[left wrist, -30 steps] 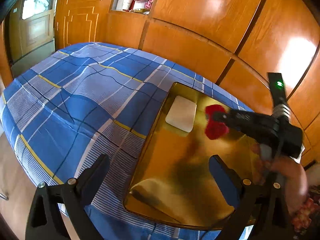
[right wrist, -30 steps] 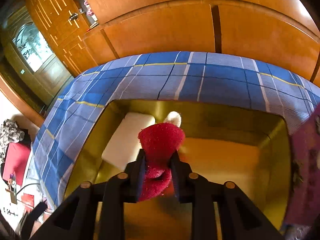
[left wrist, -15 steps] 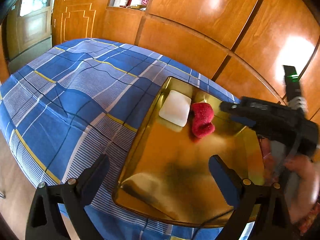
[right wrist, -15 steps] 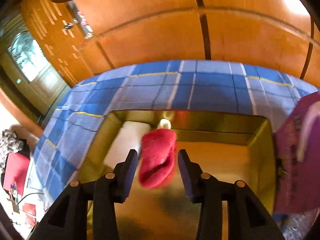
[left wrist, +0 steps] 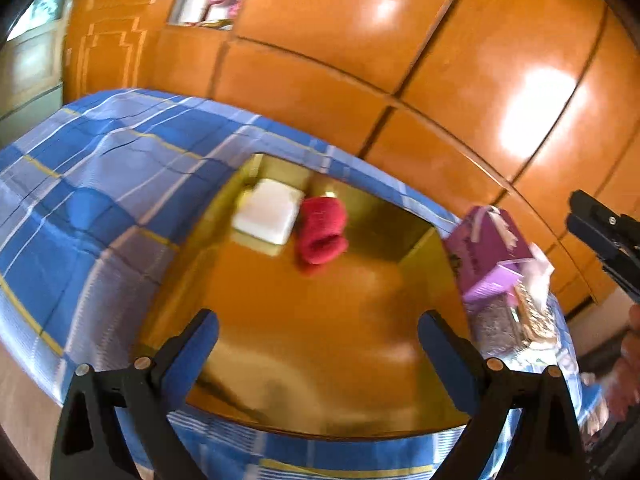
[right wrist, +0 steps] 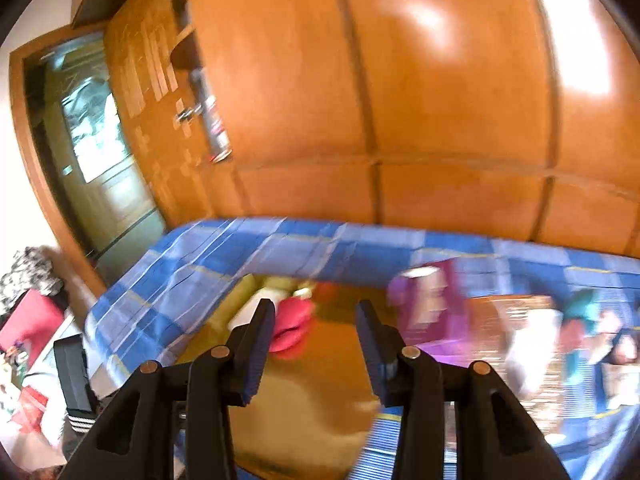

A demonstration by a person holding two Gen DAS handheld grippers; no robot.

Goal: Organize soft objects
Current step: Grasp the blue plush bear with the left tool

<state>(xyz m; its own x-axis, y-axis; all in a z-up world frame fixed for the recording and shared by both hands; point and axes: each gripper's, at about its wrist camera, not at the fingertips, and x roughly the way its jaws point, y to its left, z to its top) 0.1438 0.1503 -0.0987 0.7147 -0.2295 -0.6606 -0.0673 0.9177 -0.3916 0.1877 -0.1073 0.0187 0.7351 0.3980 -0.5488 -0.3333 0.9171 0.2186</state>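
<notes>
A: Where do we find the red soft toy (left wrist: 322, 229) now?

B: We see it lying in the gold tray (left wrist: 320, 340), at the far end, just beside the white pad (left wrist: 269, 211) and touching its edge, as far as the blur lets us judge. Nothing grips it.

A: And our right claw (right wrist: 316, 354)?

B: We have it apart, with nothing between the pads; its jaws have just been opening. From its own camera the toy shows beyond the left fingertip (right wrist: 260, 344), partly hidden by it, clear of both pads. From the left camera we catch only a black part of that tool at the right edge (left wrist: 604, 236), away from the tray.

A: The left claw (left wrist: 318, 350)?

B: We hold it wide over the near part of the tray, both blue pads (left wrist: 188, 360) free, empty.

A: What sits around the tray?

B: We see the tray resting on the bed's blue plaid cover (left wrist: 100, 184). At the tray's right side stands a purple box (left wrist: 490, 252), with a glittery box (left wrist: 516, 320) next to it. Behind the bed runs the orange wooden wardrobe (left wrist: 400, 40). The right camera's view is smeared, so we cannot tell what the smaller things at its right edge are.
</notes>
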